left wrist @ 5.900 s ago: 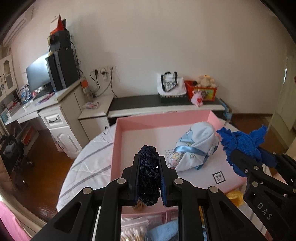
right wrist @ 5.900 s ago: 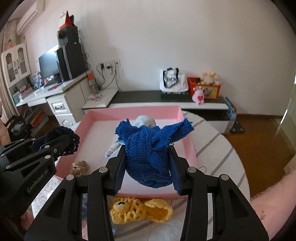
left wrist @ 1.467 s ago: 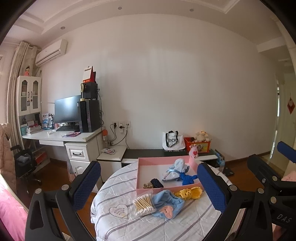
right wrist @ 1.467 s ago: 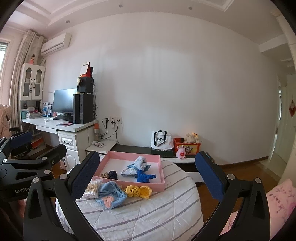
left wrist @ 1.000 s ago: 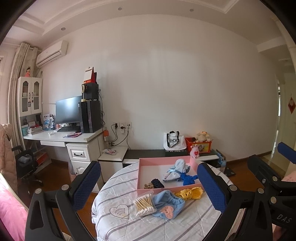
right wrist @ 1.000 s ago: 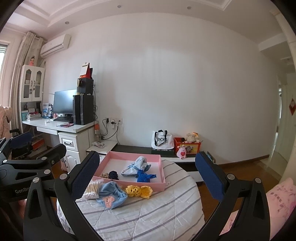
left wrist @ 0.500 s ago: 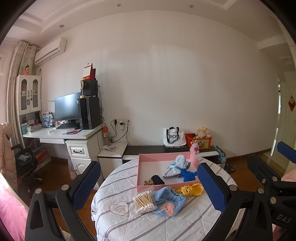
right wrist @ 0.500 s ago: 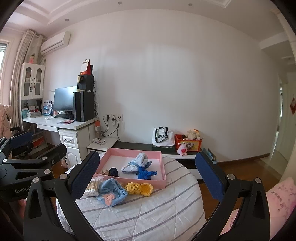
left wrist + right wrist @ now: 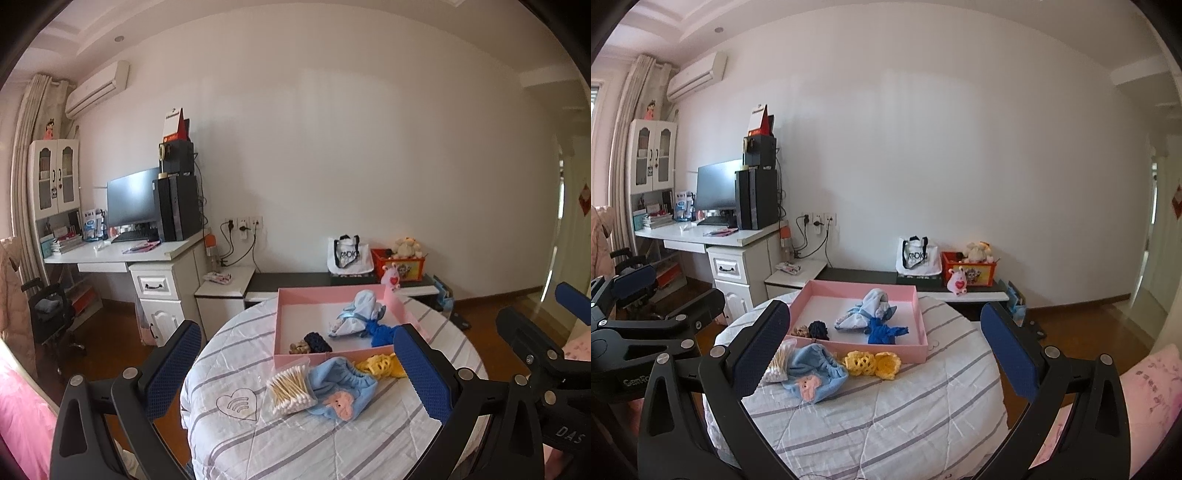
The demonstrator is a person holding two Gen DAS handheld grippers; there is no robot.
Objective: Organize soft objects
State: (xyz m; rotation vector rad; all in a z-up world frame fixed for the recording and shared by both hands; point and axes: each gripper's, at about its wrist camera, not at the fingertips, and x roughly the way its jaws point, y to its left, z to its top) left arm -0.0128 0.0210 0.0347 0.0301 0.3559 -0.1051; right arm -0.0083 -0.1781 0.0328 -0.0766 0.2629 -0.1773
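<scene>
Pink tray: the shallow pink cardboard tray is sitting at the far side of the round table with the striped white quilted cover. Inside it are lying a dark navy knitted piece, a small brown piece, a pale blue baby garment and a bright blue knitted piece.

Things left outside: the light blue fleece hat with a pink animal patch and the yellow crocheted pair are lying on the cover, just in front of the near wall of the tray. A clear bag of cotton swabs is touching the left edge of the hat.

Left gripper: you are holding it well back from the table; its fingers are spread wide and are gripping nothing.

Right gripper: its fingers are spread wide too, and it is empty and also far from the table.

Step in hand (my judgement): you are choosing the next soft thing, and the yellow pair is nearer to your right side.

How to do it well: come down from above and pinch the thick middle of the yarn, because a loose loop could slip out. Lift it higher than the tray wall before you are moving forward.

Risk: if you are taking the hat, it could drag the swab bag with it.
</scene>
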